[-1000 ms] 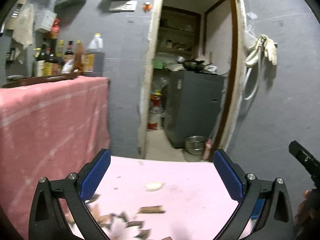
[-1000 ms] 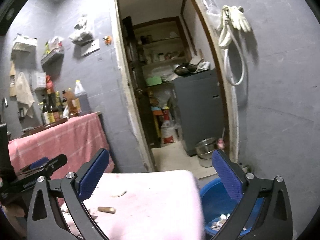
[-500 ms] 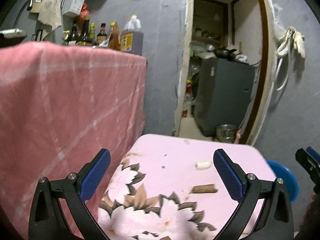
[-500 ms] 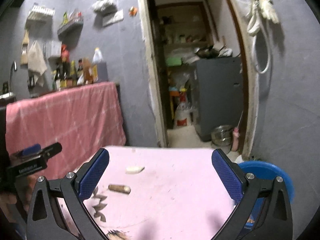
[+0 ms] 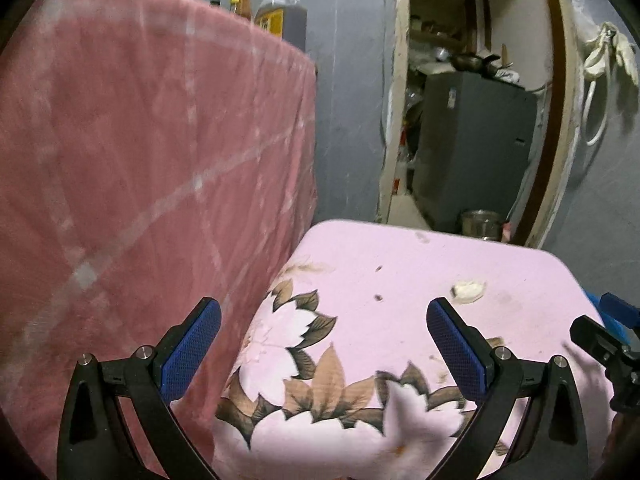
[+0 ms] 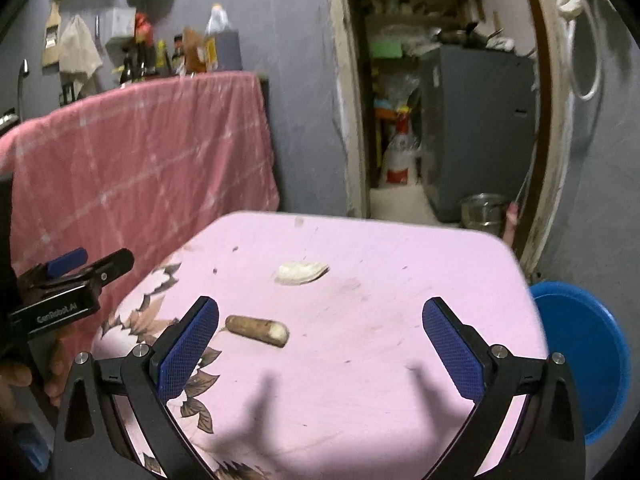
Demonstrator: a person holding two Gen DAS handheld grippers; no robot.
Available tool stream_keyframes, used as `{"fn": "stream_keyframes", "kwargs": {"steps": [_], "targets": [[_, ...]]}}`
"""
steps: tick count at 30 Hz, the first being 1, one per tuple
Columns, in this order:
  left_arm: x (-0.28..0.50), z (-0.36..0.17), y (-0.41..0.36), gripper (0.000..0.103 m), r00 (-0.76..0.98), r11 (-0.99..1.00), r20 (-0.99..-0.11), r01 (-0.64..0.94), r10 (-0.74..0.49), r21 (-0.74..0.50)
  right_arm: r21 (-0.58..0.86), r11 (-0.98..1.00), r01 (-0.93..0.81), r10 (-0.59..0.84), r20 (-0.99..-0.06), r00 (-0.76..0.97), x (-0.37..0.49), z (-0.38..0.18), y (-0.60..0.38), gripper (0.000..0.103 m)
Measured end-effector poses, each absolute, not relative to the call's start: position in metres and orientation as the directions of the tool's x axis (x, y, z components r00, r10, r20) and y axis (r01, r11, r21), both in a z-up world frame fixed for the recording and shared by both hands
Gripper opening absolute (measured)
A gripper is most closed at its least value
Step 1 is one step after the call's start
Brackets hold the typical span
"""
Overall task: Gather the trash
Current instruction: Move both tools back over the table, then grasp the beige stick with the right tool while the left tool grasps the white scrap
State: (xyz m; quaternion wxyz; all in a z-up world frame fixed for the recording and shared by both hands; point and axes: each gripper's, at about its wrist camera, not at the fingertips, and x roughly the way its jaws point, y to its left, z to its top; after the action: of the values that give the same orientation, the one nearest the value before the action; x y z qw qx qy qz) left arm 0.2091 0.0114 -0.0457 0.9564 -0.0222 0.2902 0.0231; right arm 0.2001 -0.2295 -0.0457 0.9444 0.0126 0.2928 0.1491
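White lettering that reads roughly "GenRobot.AI" stands on the side of the black two-finger left gripper [image 6: 86, 270], seen at the left edge of the right wrist view. The yellow label on the large dark-liquid plastic jug [image 5: 282, 10] behind the pink checked cloth carries print too blurred to read. No other text is legible.

my table [image 6: 360, 380]: stub [image 6: 257, 330] near left, peel [image 6: 300, 273] behind it | basin [image 6: 580, 352] off its right edge | draped counter [image 6: 140, 152] to my left
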Motion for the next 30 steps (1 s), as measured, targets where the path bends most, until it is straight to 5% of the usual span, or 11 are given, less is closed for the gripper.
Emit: {"fn": "stream_keyframes", "kwargs": {"steps": [10, 20, 28, 30], "targets": [[0.225, -0.069, 0.032, 0.101, 0.758, 0.994, -0.650, -0.104, 0.056, -0.035, 0.100, 0.919, -0.382, 0.340, -0.691, 0.638, 0.232, -0.077, -0.187, 0.075], [0.230, -0.071, 0.038, 0.101, 0.742, 0.993, -0.669, -0.103, 0.043, -0.050, 0.058, 0.914, -0.402, 0.293, -0.780, 0.553, 0.254, -0.099, -0.161, 0.072], [0.239, -0.065, 0.019, 0.100, 0.736, 0.996, -0.677, -0.032, -0.029, -0.078, 0.033, 0.922, -0.387, 0.271, -0.768, 0.580, 0.253, -0.098, -0.178, 0.023], [0.244, -0.063, 0.011, 0.100, 0.732, 0.997, -0.679, -0.005, -0.052, -0.081, 0.048, 0.925, -0.377, 0.276, -0.767, 0.579, 0.255, -0.097, -0.188, 0.019]]}}
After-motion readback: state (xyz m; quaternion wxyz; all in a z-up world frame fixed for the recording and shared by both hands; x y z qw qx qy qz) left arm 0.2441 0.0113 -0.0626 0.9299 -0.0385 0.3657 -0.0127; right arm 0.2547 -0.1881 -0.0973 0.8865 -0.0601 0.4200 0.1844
